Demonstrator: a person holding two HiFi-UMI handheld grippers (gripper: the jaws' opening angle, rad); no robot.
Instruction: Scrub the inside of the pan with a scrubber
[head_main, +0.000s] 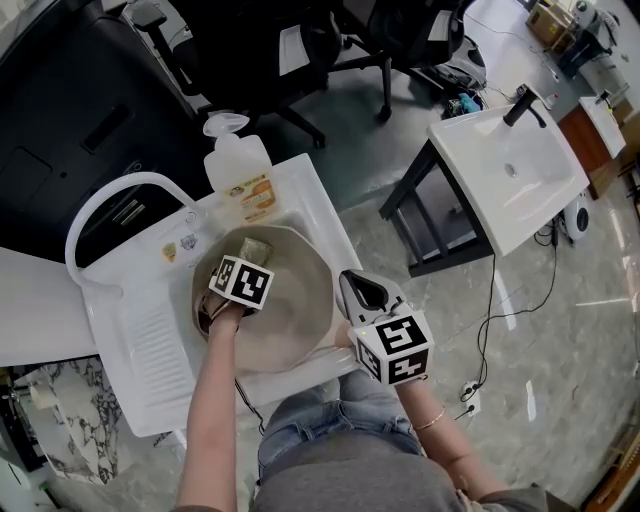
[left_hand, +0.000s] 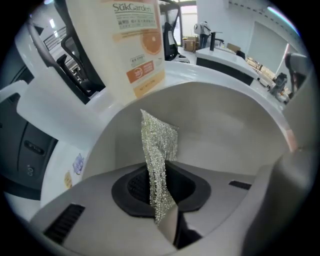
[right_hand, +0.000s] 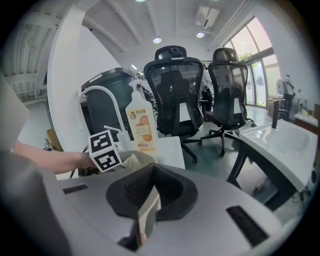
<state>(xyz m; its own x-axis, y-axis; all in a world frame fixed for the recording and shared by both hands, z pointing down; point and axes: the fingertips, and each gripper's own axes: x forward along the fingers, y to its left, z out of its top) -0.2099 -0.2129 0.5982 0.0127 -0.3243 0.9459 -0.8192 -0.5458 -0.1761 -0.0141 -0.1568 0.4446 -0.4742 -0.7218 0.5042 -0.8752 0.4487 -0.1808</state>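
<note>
A beige pan (head_main: 290, 310) sits in the basin of a white sink (head_main: 300, 190). Over the pan's far left side, my left gripper (head_main: 250, 258) is shut on a silvery mesh scrubber (head_main: 255, 246). In the left gripper view the scrubber (left_hand: 159, 150) stands up from the shut gripper (left_hand: 167, 215), against the pan's inner wall (left_hand: 225, 125). My right gripper (head_main: 345, 290) is at the pan's right rim. The right gripper view shows that gripper (right_hand: 147, 215) shut on a thin beige edge of the pan (right_hand: 149, 207), with the left gripper's marker cube (right_hand: 105, 151) beyond.
A soap dispenser bottle (head_main: 240, 170) stands at the sink's back edge, beside a white arched faucet (head_main: 110, 195). A ribbed drainboard (head_main: 150, 350) lies to the left. A second white sink (head_main: 510, 170) on a black stand is at the right. Office chairs (right_hand: 175, 95) stand behind.
</note>
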